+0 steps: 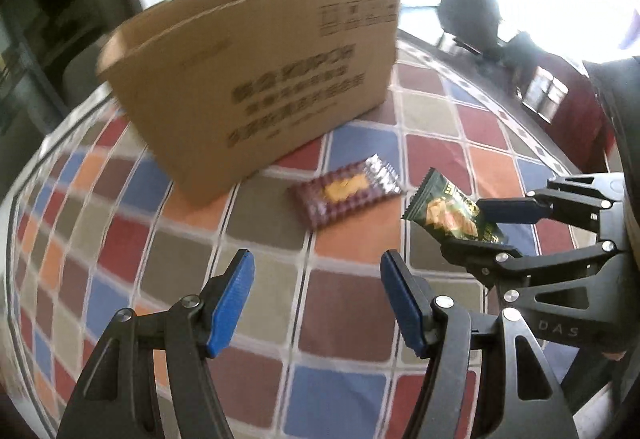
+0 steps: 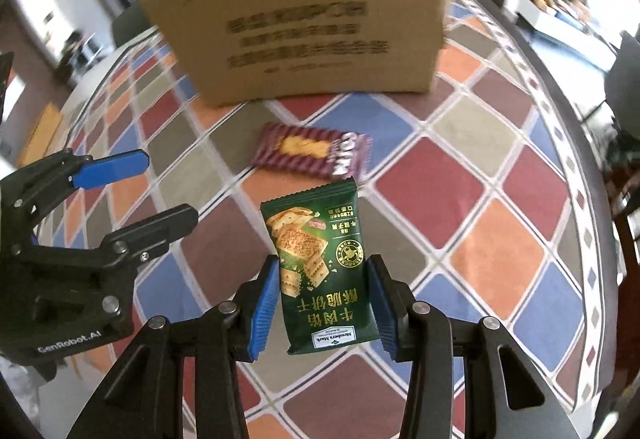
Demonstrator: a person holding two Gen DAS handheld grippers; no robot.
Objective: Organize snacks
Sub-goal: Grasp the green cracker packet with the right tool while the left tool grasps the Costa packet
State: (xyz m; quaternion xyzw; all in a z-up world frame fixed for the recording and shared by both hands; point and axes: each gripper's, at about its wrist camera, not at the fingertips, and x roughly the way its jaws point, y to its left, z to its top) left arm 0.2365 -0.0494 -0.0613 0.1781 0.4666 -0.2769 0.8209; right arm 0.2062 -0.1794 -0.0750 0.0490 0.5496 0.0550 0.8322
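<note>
Right tongs (image 2: pixel 322 303): clamped on the green cracker packet (image 2: pixel 320 271), held clear above the tabletop (image 2: pixel 496 259).
Left tongs (image 1: pixel 316 295): spread apart, holding nothing.
Purple biscuit packet (image 2: pixel 310 155): flat on the checked cloth, just in front of the box, untouched.
Cardboard box (image 2: pixel 304 23): open-topped, at the far side; contents hidden.
Progress: judged early. One packet lifted but not yet boxed, one left to collect.
</note>
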